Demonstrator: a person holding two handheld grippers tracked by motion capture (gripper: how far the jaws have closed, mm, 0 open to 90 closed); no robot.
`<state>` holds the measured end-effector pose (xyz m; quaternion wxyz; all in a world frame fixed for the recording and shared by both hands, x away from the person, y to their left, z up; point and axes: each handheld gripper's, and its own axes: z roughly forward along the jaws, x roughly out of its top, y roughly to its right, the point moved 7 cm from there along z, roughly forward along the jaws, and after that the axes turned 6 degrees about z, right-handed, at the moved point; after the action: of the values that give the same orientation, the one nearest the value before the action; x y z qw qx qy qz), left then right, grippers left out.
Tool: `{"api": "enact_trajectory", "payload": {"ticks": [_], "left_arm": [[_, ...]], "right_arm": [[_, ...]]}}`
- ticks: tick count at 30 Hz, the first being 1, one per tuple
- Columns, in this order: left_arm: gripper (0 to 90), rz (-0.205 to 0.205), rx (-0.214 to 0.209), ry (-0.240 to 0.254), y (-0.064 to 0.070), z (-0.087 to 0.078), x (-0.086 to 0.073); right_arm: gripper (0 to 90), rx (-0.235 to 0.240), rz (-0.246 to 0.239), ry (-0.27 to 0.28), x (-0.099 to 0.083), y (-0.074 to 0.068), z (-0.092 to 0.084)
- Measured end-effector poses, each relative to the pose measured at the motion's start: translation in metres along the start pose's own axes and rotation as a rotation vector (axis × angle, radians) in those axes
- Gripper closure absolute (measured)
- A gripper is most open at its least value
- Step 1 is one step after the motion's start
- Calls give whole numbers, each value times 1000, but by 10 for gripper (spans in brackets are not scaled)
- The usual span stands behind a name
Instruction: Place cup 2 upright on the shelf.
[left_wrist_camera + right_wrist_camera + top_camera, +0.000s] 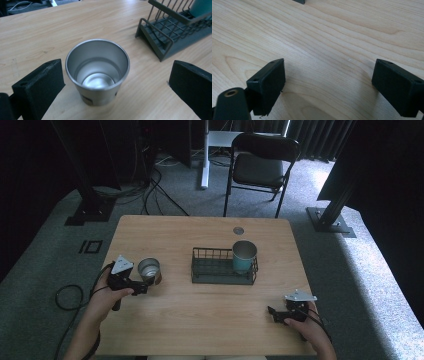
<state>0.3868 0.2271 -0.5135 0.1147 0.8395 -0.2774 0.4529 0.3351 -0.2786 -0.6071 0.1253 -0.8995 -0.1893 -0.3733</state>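
Left gripper view: steel cup [97,71] bears an unreadable brown label.

The steel cup [97,72] looks brushed and shiny inside; the table [332,37] is pale, smooth wood grain; the wire rack [172,32] is matt.

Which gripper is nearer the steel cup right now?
Left. The left gripper is at the steel cup, open jaws either side of it. The right gripper sits open at the table's near right corner, far from it.
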Motion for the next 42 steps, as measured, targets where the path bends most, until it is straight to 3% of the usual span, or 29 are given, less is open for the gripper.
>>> {"api": "enact_trajectory", "payload": {"ticks": [9, 40, 42], "left_arm": [[4, -25, 38, -7, -11, 17, 2], [6, -51, 60, -47, -12, 53, -6], [54, -55, 70, -50, -12, 54, -6]], "right_arm": [[112, -1, -1, -1, 0, 0, 0], [112, -1, 0, 0, 0, 0, 0], [112, 0, 0, 0, 0, 0, 0]]}}
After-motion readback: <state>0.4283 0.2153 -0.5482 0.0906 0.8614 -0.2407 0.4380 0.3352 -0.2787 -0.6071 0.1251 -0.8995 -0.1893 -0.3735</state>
